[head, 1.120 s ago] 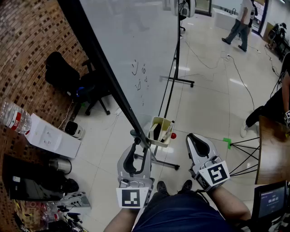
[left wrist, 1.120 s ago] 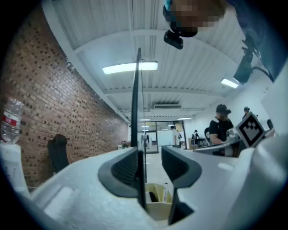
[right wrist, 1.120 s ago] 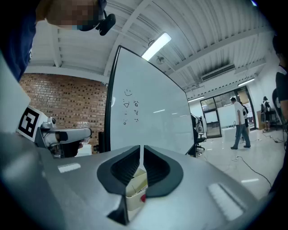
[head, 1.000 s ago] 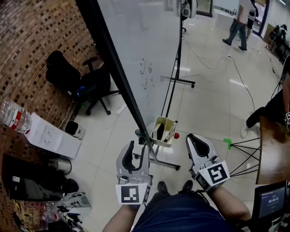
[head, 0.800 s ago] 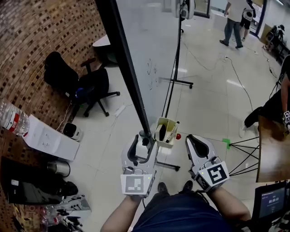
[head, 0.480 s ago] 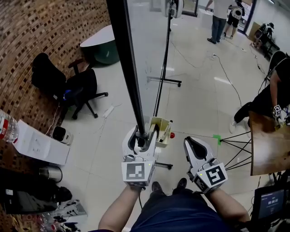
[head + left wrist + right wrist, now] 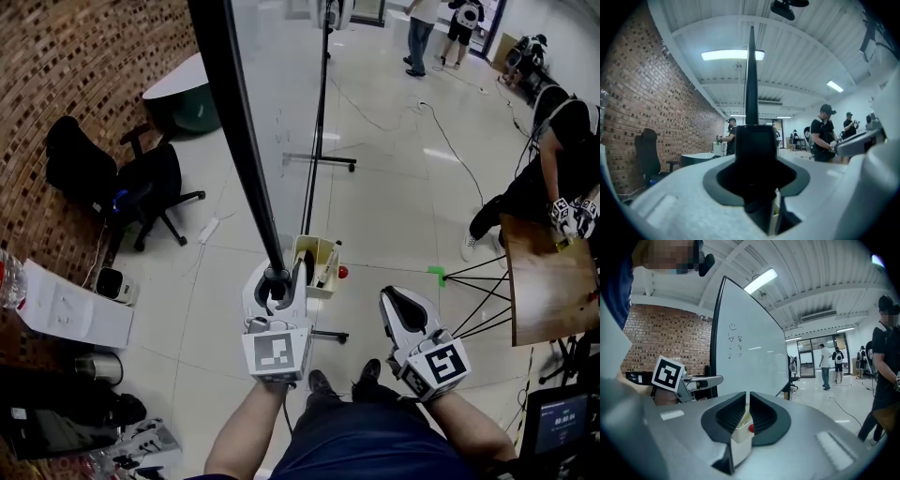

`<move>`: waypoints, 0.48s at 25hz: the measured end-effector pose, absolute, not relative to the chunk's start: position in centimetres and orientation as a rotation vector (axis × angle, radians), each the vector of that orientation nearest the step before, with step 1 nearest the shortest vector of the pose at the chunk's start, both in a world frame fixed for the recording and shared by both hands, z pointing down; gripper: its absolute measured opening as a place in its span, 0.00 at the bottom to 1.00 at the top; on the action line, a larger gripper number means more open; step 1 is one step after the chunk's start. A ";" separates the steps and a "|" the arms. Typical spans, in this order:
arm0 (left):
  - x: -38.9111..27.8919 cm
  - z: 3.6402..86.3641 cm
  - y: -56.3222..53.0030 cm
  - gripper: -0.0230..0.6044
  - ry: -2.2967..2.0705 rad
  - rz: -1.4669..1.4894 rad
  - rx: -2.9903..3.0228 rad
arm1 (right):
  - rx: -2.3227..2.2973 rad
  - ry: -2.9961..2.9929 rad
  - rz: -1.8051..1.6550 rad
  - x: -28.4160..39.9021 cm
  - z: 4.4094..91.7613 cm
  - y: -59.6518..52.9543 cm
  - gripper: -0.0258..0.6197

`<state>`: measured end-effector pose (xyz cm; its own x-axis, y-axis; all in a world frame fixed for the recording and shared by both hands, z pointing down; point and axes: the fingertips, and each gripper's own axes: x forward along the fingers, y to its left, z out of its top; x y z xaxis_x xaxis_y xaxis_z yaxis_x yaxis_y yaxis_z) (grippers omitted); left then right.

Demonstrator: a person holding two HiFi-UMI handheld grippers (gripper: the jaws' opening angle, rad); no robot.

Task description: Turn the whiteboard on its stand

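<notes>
The left gripper (image 7: 275, 281) squeezes the black edge of the whiteboard (image 7: 745, 343), which stands tall in front of the person. The right gripper (image 7: 397, 302) is nearly closed, holds nothing and waits beside it.

Your left gripper (image 7: 277, 273) is covering the whiteboard (image 7: 281, 84) at its lower corner, the board is running off the head view's edge at twelve o'clock, and its scribbles (image 7: 734, 339) are showing too small to read.

Ahead whiteboard (image 7: 277, 94) edge blocks; marker box (image 7: 310, 272) beside; open floor (image 7: 403, 225) right.
</notes>
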<state>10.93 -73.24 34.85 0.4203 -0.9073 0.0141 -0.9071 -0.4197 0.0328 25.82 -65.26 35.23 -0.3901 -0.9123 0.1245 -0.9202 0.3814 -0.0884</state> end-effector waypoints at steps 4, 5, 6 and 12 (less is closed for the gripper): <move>11.0 34.8 -72.1 0.29 -1.670 -0.020 2.650 | 1.662 -2.561 0.225 25.5 35.9 -64.3 0.09; 11.0 34.8 -71.8 0.29 -1.671 -0.024 2.652 | 1.648 -2.558 0.217 25.6 36.3 -64.1 0.09; 11.1 34.8 -71.4 0.29 -1.672 -0.029 2.652 | 1.638 -2.559 0.216 25.6 36.5 -63.9 0.09; 10.5 34.6 -69.2 0.29 -1.673 -0.044 2.620 | 1.637 -2.606 0.270 24.8 36.2 -62.6 0.09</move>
